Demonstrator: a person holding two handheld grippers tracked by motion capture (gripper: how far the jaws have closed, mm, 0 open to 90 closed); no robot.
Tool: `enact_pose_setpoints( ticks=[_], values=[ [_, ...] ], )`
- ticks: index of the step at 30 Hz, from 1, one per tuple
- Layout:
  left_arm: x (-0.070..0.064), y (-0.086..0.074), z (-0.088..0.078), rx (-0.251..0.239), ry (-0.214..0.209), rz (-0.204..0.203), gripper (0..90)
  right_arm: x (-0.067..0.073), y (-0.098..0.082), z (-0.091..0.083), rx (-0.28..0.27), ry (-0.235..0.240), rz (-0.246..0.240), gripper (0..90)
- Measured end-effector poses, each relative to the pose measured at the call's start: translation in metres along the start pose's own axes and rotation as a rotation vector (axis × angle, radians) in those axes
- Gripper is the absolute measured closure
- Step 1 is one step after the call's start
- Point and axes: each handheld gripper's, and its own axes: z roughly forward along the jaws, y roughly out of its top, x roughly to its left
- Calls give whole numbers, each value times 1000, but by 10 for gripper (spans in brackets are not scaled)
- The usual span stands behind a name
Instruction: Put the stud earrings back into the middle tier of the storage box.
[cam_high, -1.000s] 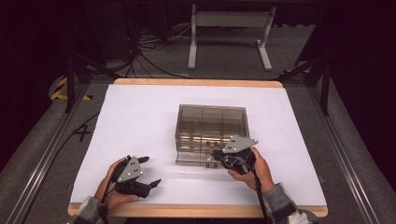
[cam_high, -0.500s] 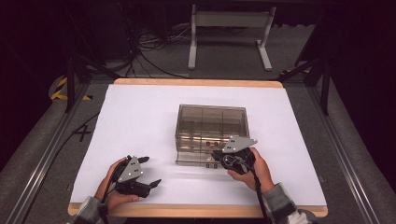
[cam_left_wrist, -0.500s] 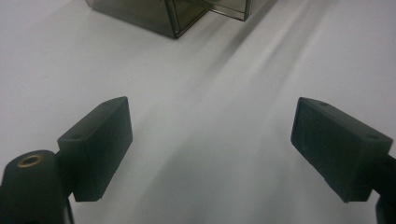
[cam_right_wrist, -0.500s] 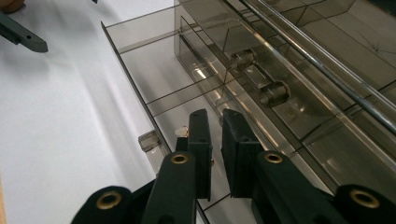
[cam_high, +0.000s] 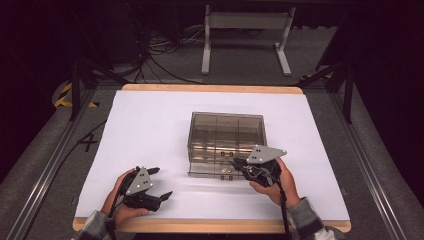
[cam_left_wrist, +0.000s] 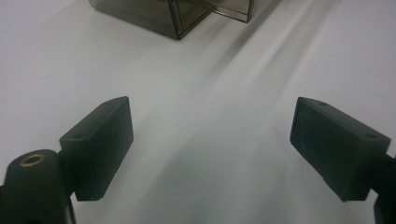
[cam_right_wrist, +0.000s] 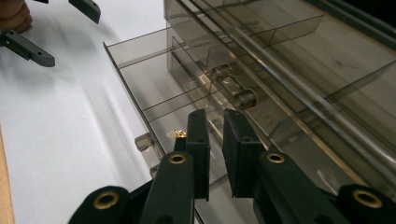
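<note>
A smoky clear-plastic drawer organizer (cam_high: 226, 142) stands near the middle of the white table (cam_high: 150, 125). The right gripper (cam_high: 239, 165) sits at its front face, jaws nearly closed around the front wall of a partly pulled-out drawer (cam_right_wrist: 154, 93). The left gripper (cam_high: 159, 182) rests near the table's front left corner, jaws spread wide and empty.

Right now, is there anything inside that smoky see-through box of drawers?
The drawer box shows clear dividers and bare compartments in the pulled-out drawer; nothing visible there. The right gripper covers the drawer front, and tinted walls blur the deeper drawers.
</note>
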Motion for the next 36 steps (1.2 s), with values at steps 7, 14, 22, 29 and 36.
enact_pose_setpoints(
  ticks=[7, 14, 22, 29, 36],
  values=[
    [0, 2, -5, -15, -2, -22, 235, -1, -2, -20, -44, -26, -8, 833],
    [-4, 5, -9, -34, -19, -5, 377, -10, -4, -34, -77, -56, 10, 832],
    [-9, 8, -9, -53, -50, -22, 604, -24, -5, -49, -126, -113, 41, 885],
    [-16, 13, -4, -43, -79, -37, 746, -40, -9, -55, -149, -171, 67, 900],
    [-27, 21, 2, -20, -70, 11, 868, -56, -19, -51, -127, -216, 112, 900]
  ],
)
